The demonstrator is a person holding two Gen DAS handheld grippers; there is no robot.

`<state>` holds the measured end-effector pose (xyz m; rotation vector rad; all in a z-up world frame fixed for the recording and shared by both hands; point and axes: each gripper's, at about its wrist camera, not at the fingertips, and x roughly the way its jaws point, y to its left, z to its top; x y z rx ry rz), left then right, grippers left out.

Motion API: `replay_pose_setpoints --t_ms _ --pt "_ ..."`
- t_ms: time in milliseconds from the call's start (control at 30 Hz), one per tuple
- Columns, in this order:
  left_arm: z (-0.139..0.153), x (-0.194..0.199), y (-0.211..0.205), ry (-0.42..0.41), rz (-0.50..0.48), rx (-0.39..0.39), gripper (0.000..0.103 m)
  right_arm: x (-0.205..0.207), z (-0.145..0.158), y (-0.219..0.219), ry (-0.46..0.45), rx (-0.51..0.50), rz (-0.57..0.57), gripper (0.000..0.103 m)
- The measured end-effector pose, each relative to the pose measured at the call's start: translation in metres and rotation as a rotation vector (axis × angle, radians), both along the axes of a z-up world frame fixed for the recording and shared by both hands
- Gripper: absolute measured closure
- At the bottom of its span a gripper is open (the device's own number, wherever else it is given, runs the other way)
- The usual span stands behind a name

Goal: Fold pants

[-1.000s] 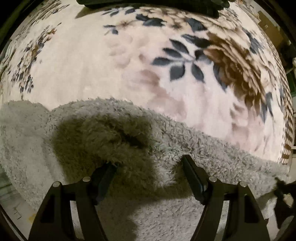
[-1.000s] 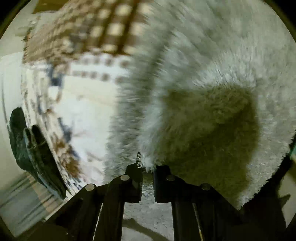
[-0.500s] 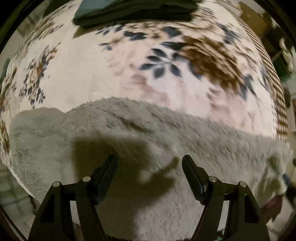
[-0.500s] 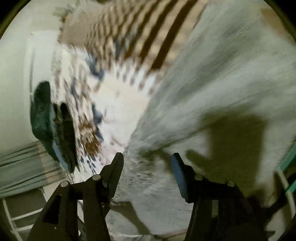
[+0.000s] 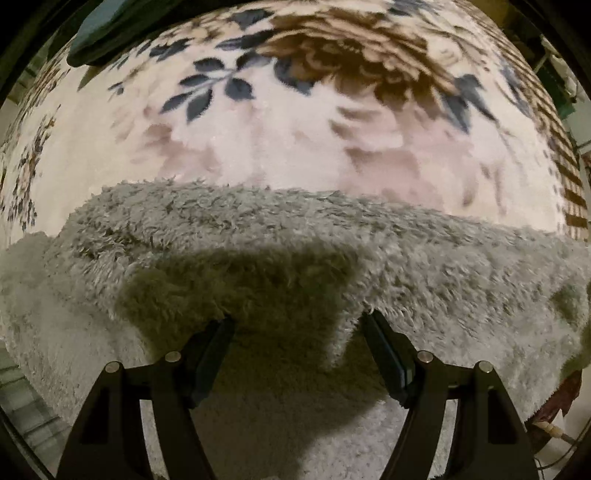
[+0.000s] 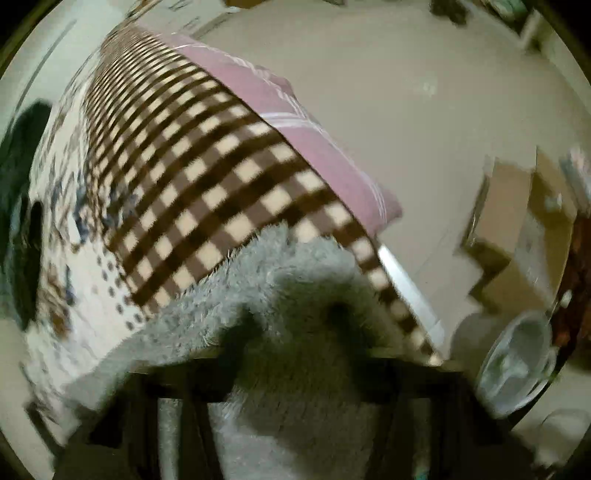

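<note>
Across the floral plush blanket [image 5: 258,140], the shaggy grey fleece pants [image 5: 443,273] lie spread, one layer doubled over so I can, I judge, square the fold. My left tool [image 5: 297,328] stands wide open, its fingers straddling the folded edge, gripping nothing. My right tool [image 6: 295,354], near the blanket's checked border [image 6: 207,192], is too blurred to tell, fleece bunched between its fingers.

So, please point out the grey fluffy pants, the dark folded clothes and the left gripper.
grey fluffy pants [image 5: 258,236], left wrist view, upper folded layer.
dark folded clothes [image 5: 107,33], left wrist view, front edge.
left gripper [image 5: 297,325], left wrist view, between fingertips.
</note>
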<state>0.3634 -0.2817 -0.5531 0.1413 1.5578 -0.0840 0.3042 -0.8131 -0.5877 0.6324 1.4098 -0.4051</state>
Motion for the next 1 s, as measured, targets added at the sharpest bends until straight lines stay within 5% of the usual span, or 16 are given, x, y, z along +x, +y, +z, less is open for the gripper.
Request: replay_pose_setpoints --t_ms 200,333,400,467,600,767,833,867,900,967,1000 --pt "-0.028 0.016 -0.002 0.007 0.011 0.016 0.032 0.018 0.025 -0.015 -0.113 -0.131 -0.01 0.099" --pt "-0.016 0.002 -0.003 0.008 0.006 0.021 0.032 0.024 0.014 -0.031 -0.063 -0.022 -0.021 0.094" --pt "-0.003 -0.008 -0.006 0.01 0.002 0.007 0.032 0.001 0.019 -0.042 -0.099 0.064 -0.099 0.045" --pt "0.02 -0.027 0.0 0.005 -0.001 -0.004 0.032 -0.037 0.035 -0.046 -0.174 0.087 -0.2 0.04" --pt "0.033 -0.054 0.003 0.015 -0.02 -0.023 0.032 -0.12 0.041 -0.048 -0.186 0.121 -0.385 0.04" --pt "0.009 -0.074 -0.006 0.088 -0.037 -0.012 0.032 -0.182 -0.02 -0.022 -0.155 0.291 -0.548 0.04" --pt "-0.001 -0.077 -0.01 0.095 -0.06 0.008 0.03 -0.192 -0.035 -0.012 -0.18 0.285 -0.57 0.04" --pt "-0.003 -0.078 -0.011 0.091 -0.064 0.009 0.028 -0.191 -0.04 -0.008 -0.216 0.286 -0.564 0.047" --pt "-0.004 -0.077 -0.012 0.089 -0.066 0.007 0.025 -0.19 -0.041 -0.007 -0.231 0.271 -0.556 0.069" --pt "-0.011 -0.076 -0.008 0.099 -0.054 -0.006 0.019 -0.187 -0.042 -0.005 -0.206 0.19 -0.533 0.095" --pt "-0.014 -0.075 -0.007 0.11 -0.043 -0.021 0.014 -0.189 -0.039 -0.008 -0.207 0.151 -0.544 0.095"
